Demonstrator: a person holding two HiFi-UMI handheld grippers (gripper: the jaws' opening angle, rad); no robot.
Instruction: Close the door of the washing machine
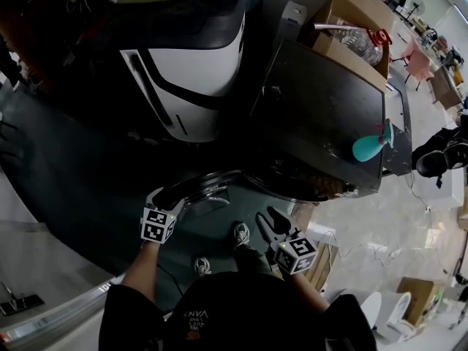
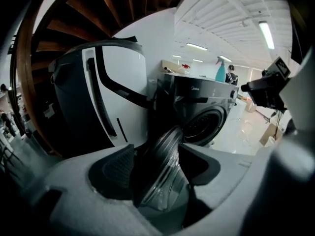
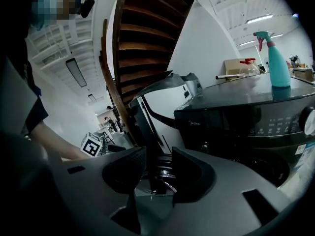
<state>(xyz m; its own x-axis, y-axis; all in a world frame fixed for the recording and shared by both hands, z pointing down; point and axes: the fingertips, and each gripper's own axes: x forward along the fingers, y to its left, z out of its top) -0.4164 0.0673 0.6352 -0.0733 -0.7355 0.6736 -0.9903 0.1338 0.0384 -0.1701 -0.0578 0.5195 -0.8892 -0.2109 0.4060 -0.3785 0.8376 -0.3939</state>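
Note:
The dark front-loading washing machine (image 1: 322,115) stands with its round glass door (image 1: 219,185) swung open toward me. My left gripper (image 1: 167,194) is at the door's left rim. In the left gripper view its jaws (image 2: 156,154) straddle the edge of the door (image 2: 165,181); they are open, with a dark gap beside the left pad. The drum opening (image 2: 204,127) shows behind. My right gripper (image 1: 272,218) points at the door's right side, near the machine front. It (image 3: 158,161) is open, and the door's rim (image 3: 165,170) shows in the gap.
A teal spray bottle (image 1: 369,146) stands on the machine's top. A white and dark appliance (image 1: 190,72) sits to the machine's left. Behind is a cardboard box (image 1: 358,9) with a clear spray bottle (image 1: 358,42). My shoes (image 1: 241,234) are just below the door.

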